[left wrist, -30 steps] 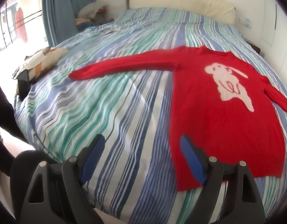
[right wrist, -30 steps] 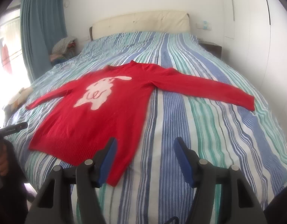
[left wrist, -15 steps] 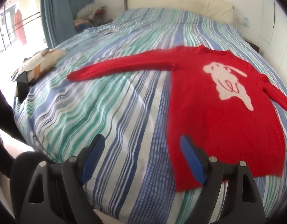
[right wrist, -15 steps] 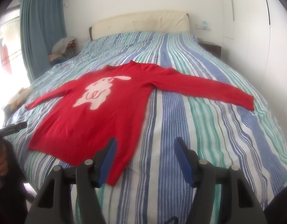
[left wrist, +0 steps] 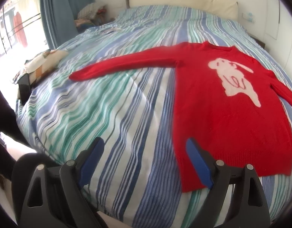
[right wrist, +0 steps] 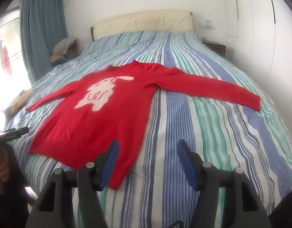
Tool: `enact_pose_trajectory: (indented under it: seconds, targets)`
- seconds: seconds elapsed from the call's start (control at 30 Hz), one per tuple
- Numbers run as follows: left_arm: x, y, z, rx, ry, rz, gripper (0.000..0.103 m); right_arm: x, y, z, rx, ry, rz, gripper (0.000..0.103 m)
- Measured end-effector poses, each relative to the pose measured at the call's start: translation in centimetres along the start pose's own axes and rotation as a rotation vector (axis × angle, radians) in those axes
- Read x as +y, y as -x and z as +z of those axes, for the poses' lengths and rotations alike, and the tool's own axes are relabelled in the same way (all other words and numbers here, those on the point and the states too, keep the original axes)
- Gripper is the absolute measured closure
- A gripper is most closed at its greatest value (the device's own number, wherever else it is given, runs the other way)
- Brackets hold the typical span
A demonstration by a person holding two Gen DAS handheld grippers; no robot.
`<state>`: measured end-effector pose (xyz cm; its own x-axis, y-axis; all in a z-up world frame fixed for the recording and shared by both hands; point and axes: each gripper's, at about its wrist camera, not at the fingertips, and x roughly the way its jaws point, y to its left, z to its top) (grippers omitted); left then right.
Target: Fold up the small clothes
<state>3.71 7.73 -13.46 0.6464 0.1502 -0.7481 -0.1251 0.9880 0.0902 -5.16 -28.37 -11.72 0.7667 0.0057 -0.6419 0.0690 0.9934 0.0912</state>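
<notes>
A small red sweater (left wrist: pixel 227 114) with a white rabbit design lies flat on the striped bed (left wrist: pixel 108 114), both sleeves spread out. It also shows in the right wrist view (right wrist: pixel 100 117). My left gripper (left wrist: pixel 145 146) is open and empty, held above the bed's near edge beside the sweater's lower left corner. My right gripper (right wrist: pixel 147 148) is open and empty above the sweater's lower right corner. The left sleeve cuff (left wrist: pixel 77 75) and the right sleeve cuff (right wrist: pixel 254 102) lie far out to the sides.
A cream headboard (right wrist: pixel 144 22) stands at the far end. A pile of clothes (right wrist: pixel 64 49) lies at the far left by blue curtains (right wrist: pixel 41 34). A patterned cushion (left wrist: pixel 43 64) sits at the bed's left edge. A nightstand (right wrist: pixel 214 45) stands at the right.
Both grippers have barely shifted; the left view has drifted slightly so the sweater sits a little further right. Both grippers stay open.
</notes>
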Motion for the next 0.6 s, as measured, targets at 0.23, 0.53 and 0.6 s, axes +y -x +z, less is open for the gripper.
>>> enact_pose_trajectory:
  seconds: [0.23, 0.53, 0.6]
  targets:
    - [-0.11, -0.04, 0.04, 0.002, -0.009, 0.003, 0.013, -0.05, -0.14, 0.17, -0.002, -0.006, 0.003, 0.041]
    - [-0.34, 0.11, -0.10, 0.007, -0.014, -0.001, 0.010, -0.27, -0.16, 0.28, -0.003, -0.017, 0.004, 0.041]
    - [-0.40, 0.31, -0.08, 0.010, -0.013, -0.009, 0.010, -0.33, -0.08, 0.28, -0.004, -0.020, 0.004, 0.041]
